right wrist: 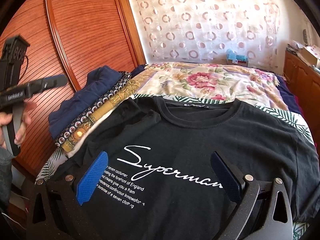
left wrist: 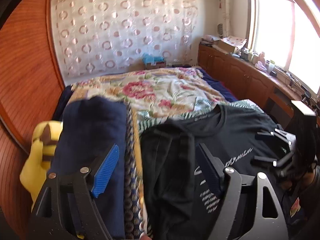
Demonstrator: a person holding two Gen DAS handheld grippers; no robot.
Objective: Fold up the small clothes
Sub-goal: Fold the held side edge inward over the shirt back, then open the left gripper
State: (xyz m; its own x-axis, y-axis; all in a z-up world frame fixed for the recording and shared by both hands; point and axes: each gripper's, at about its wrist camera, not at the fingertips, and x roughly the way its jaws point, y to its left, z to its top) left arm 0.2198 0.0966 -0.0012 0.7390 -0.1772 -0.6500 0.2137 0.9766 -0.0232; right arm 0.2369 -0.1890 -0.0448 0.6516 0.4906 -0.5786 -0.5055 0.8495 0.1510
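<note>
Hovering open and empty, left gripper point(left wrist: 158, 172) and right gripper point(right wrist: 158, 178); black T-shirt point(right wrist: 200, 140) flat beneath, folded pile point(right wrist: 90, 108) left.

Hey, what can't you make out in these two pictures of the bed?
- Black T-shirt: hem cut off by the bottom edge, right wrist view.
- Collar label: too small to read.
- Yellow plush toy: blurred, partly behind the navy folded garment, left wrist view.

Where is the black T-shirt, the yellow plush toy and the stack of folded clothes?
black T-shirt point(right wrist: 200, 136): right wrist view, on its chest above the white writing.
yellow plush toy point(left wrist: 38, 160): left wrist view, on its yellow body.
stack of folded clothes point(right wrist: 84, 102): right wrist view, on the navy top piece.
</note>
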